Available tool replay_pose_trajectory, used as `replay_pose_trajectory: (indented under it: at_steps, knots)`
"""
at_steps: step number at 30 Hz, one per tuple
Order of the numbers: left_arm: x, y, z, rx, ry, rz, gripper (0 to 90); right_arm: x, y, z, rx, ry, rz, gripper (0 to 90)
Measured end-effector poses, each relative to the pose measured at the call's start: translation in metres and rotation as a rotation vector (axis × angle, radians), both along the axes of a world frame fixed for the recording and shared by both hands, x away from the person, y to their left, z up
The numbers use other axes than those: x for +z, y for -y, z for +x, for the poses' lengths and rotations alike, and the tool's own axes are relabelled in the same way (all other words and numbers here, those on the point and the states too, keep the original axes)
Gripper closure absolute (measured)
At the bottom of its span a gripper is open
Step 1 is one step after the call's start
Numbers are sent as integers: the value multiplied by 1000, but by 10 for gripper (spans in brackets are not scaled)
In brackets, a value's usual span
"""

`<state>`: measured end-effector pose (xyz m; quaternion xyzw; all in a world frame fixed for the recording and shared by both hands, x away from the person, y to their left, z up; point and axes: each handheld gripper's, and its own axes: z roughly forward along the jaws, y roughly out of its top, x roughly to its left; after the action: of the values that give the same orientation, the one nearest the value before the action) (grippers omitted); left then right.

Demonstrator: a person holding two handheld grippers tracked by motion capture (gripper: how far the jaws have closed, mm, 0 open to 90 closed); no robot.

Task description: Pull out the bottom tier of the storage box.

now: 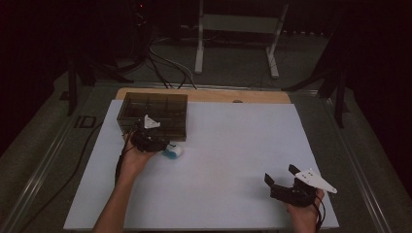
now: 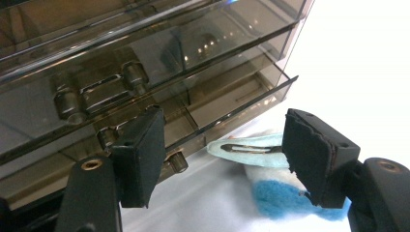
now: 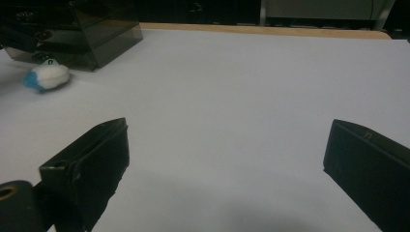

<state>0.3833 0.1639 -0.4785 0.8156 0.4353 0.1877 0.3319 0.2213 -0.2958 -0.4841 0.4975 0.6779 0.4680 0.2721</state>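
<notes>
- My left gripper (image 2: pixel 222 159) is spread wide, nothing between the jaws, hovering at the front of the smoked drawer box (image 1: pixel 153 115); the bottom drawer (image 2: pixel 232 108) stands slightly pulled out.
- The fluffy hair clip (image 1: pixel 172 151) lies on the white sheet (image 1: pixel 233 145) just at 5 o'clock of the box's front corner, touching nothing I hold. In the left gripper view its metal clip tongue (image 2: pixel 241 147) points toward the drawer.
- Handling judgement: light and soft; the blue-and-white fluff will squash and could slip. The pale tab around the metal tongue looks the stiffest place to pinch.
- My right gripper (image 1: pixel 284 179) is spread too, empty, resting at 5 o'clock of the sheet, well apart from the box.
- Count: one clip, one box. I cannot tell its drawer count for sure.
</notes>
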Motion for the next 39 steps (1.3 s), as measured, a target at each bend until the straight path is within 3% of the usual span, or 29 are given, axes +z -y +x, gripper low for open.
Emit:
replay_pose_trajectory:
  at_steps: [7,10,24,39]
  knots:
    - [-2,6,4,-40,-9,37,382,0,0,0,0,0,-2,25]
    - [-7,8,7,-49,-15,69,441,0,0,0,0,1,-1,25]
    - [-11,5,14,-37,-11,78,580,0,0,0,2,1,-1,25]
    - [-11,11,12,-94,35,154,514,1,-1,-1,0,5,-3,25]
